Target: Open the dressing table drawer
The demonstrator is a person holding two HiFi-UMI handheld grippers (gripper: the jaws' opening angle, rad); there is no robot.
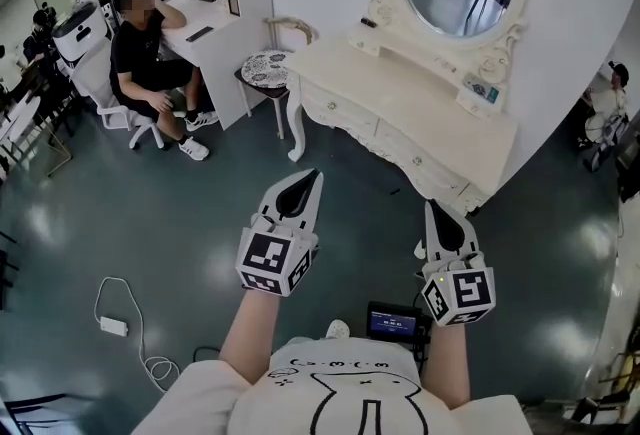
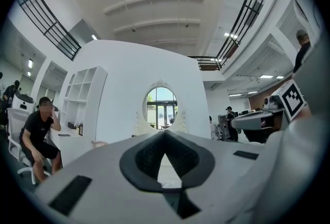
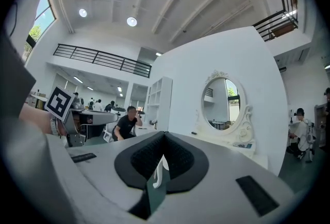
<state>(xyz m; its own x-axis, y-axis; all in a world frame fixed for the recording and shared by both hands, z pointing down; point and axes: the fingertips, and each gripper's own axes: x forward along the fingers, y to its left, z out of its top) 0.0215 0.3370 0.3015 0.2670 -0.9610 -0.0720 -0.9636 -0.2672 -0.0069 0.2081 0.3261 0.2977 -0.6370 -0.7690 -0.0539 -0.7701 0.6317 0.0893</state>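
My left gripper [image 1: 311, 176] and right gripper [image 1: 433, 209] both have their jaws together, empty. The dressing table [image 1: 430, 108] stands far right, well apart from them. Its drawer [image 1: 343, 113] looks rigid and light, and should slide straight. I'd pinch the small front knob.

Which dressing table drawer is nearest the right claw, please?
The right-end drawer, just ahead of the right claw; the others sit further left.

White claws [image 1: 316, 175], black pads [image 1: 297, 195], marker cubes [image 1: 272, 263], printed T-shirt [image 1: 340, 395]
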